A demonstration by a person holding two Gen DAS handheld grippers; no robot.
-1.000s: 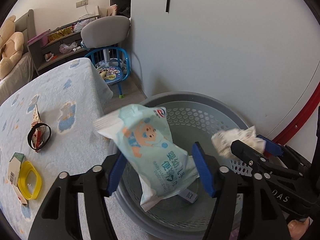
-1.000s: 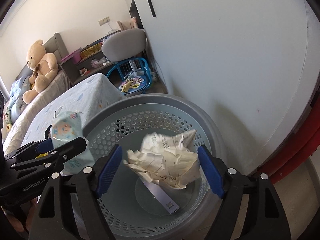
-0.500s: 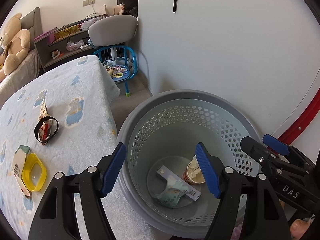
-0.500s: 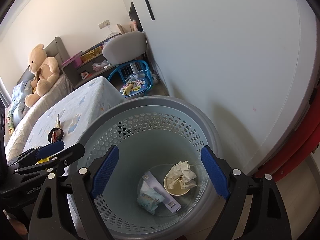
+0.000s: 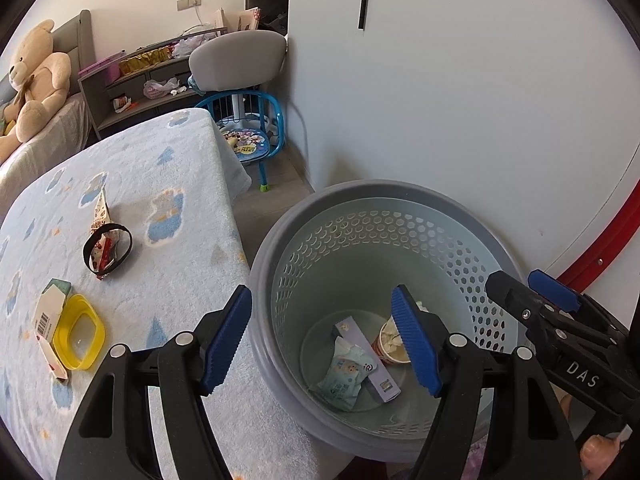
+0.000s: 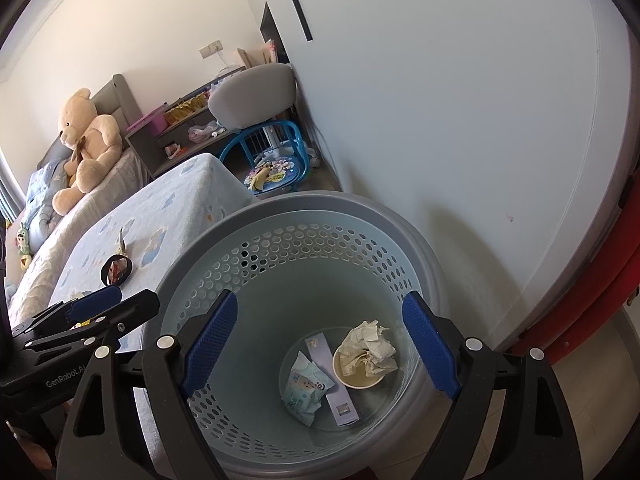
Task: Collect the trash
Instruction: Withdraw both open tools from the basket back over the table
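Left gripper [image 5: 322, 338] and right gripper [image 6: 324, 344]: both spread wide, nothing between the pads. Below, in the basket [image 6: 320, 216]: wipes pack [image 6: 306, 390], crumpled paper [image 6: 370, 344].

You are working in a home, in what looks like a child's bedroom. A big teddy bear [image 6: 86, 136] is sitting on the bed [image 6: 44, 204], a small blue child's chair [image 5: 248, 136] is standing by the wall, and a cluttered shelf unit [image 5: 136, 80] is lining the far side.

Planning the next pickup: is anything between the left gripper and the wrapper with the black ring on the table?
Nothing visible: bare blanket lies between the left gripper and the wrapper; the yellow lid sits off to the side.
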